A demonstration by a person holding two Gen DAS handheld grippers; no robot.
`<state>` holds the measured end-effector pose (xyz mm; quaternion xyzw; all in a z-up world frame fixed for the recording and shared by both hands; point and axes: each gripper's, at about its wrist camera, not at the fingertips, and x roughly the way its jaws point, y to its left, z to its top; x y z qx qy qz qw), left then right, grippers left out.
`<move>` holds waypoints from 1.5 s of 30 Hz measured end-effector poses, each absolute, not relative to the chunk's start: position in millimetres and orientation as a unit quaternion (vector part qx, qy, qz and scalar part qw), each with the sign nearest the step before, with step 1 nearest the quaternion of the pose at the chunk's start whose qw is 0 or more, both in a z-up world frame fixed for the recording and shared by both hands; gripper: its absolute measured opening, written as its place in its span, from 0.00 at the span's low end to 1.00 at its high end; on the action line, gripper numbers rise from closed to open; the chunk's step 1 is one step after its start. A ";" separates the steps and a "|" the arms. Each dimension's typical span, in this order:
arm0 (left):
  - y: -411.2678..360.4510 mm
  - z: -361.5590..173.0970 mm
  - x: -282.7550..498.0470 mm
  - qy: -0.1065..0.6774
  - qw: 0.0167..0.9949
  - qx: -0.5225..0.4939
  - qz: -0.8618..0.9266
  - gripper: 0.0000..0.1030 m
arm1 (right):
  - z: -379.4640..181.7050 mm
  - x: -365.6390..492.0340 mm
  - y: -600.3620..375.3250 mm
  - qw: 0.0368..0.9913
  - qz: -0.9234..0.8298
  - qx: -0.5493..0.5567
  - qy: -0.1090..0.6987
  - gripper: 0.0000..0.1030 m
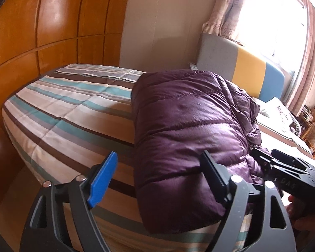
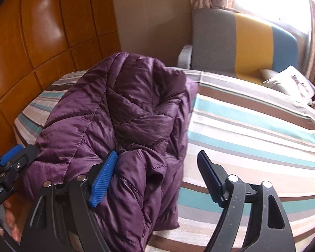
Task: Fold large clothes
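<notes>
Purple quilted jacket (image 1: 189, 130) lay folded in a bundle on our striped bedspread (image 1: 69, 109), near its edge. We held the left gripper (image 1: 157, 176) and right gripper (image 2: 157, 176) with fingers wide apart, gripping nothing. On the right gripper's body we read "DAS"; other lettering was too blurred.

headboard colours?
The headboard has three vertical blocks: grey, yellow, blue. It shows best in the right wrist view.
</notes>
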<state>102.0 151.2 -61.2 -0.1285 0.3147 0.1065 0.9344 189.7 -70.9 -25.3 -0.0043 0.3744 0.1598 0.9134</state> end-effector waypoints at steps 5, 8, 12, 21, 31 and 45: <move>154.7 -55.5 88.6 0.311 0.932 -0.135 0.127 0.87 | -12.0 175.3 -72.8 0.919 0.147 -0.001 0.366 0.84; 152.0 -52.0 77.9 0.305 0.933 -0.137 0.136 0.92 | -7.1 166.0 -74.2 0.921 0.140 0.000 0.364 0.89; 147.1 -47.7 68.8 0.300 0.934 -0.134 0.139 0.96 | -2.9 151.4 -71.4 0.924 0.136 -0.006 0.358 0.93; 136.7 -41.9 49.9 0.296 0.934 -0.124 0.156 0.98 | 1.1 121.3 -69.9 0.928 0.120 -0.015 0.353 0.97; 117.3 -32.3 42.2 0.300 0.932 -0.092 0.179 0.98 | 9.3 107.3 -68.4 0.934 0.106 -0.037 0.340 0.97; 114.6 -28.4 37.6 0.294 0.930 -0.090 0.203 0.98 | 7.9 104.3 -72.2 0.933 0.100 -0.042 0.344 0.97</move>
